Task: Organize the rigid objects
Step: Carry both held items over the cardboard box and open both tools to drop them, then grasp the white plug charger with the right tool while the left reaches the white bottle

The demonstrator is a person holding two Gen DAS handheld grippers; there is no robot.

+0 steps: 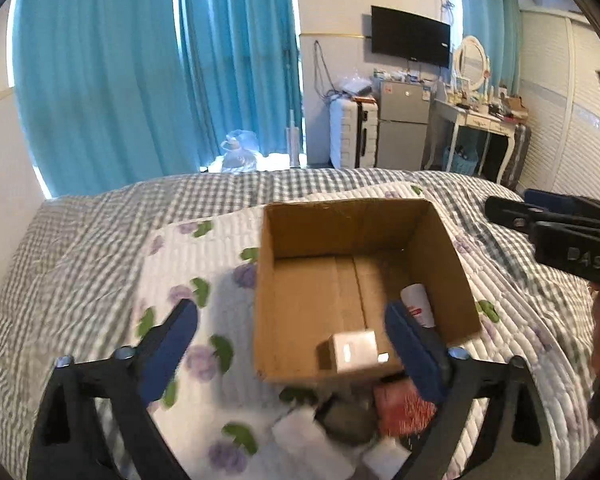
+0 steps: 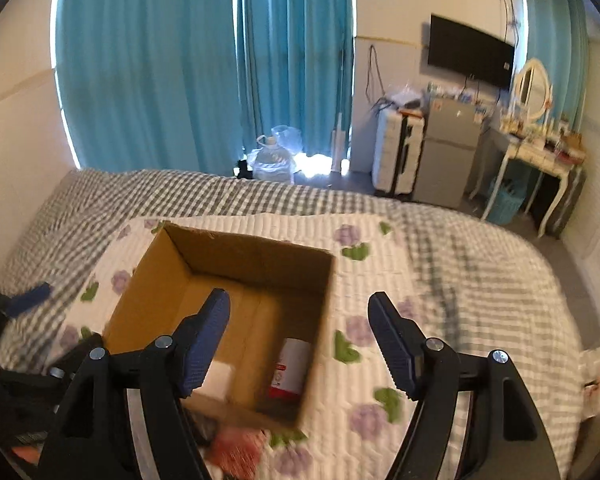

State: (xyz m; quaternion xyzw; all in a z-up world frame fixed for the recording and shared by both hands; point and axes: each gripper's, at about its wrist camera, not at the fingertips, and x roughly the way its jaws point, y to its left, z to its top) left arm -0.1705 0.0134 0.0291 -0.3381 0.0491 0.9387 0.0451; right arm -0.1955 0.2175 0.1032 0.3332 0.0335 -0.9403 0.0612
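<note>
Two sets of tongs, left gripper (image 1: 292, 334) and right gripper (image 2: 299, 340), both spread wide, gripping nothing. One cardboard box (image 1: 296, 240) on the floral quilt (image 1: 188, 280), holding two items: one white cube (image 1: 354, 350), one white-and-red bottle (image 2: 290, 372).

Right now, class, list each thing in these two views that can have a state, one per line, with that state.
Cardboard box: open at the top, upright on the quilt.
White-and-red bottle: lying inside the box.
White cube: inside the box, near its front wall.
Left gripper: fingers open, holding nothing.
Right gripper: fingers open, holding nothing.
Curtains: drawn shut.
Television: screen dark.
</note>
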